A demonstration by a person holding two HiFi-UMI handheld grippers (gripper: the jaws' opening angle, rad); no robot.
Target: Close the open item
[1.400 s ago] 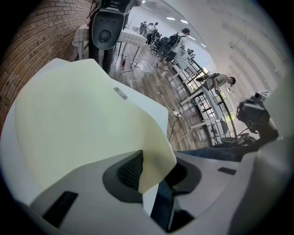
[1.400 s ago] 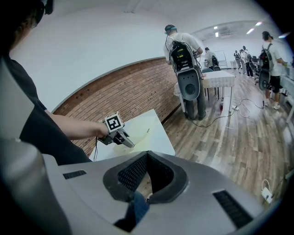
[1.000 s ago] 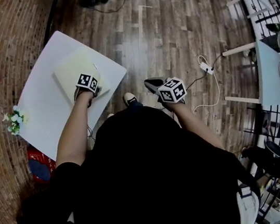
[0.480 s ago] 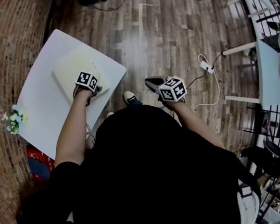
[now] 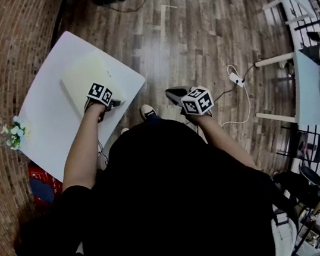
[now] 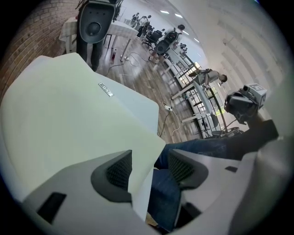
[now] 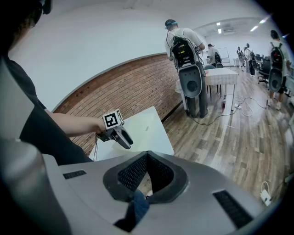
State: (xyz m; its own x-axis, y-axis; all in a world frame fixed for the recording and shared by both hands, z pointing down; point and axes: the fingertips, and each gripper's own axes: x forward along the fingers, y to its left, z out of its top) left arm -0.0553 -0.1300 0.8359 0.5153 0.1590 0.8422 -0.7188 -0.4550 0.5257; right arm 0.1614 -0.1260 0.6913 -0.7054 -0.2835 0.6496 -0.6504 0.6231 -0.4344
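One pale flat box [image 5: 83, 82] lies on the white counter [image 5: 45, 124], toward the counter's far corner and with its sides roughly in line with the counter's edges. From above it looks close to square, so no long axis can be made out, and no view shows its inside. A small label [image 6: 106, 89] sits on its broad top face, and the near corner of that top panel points at the person. That corner reaches into the left claw [image 6: 147, 167], whose jaws stand apart: one pad lies against the panel, and the other is clear of it, with blue jeans showing in the gap. The right claw [image 7: 147, 172] is held well off the counter, over the wooden floor in front of the person, its jaws together with nothing between them. A small bunch of flowers [image 5: 14, 136] stands at the counter's left edge, well apart from the box. On the floor, a power strip [image 5: 236, 76] and its cable lie to the right.
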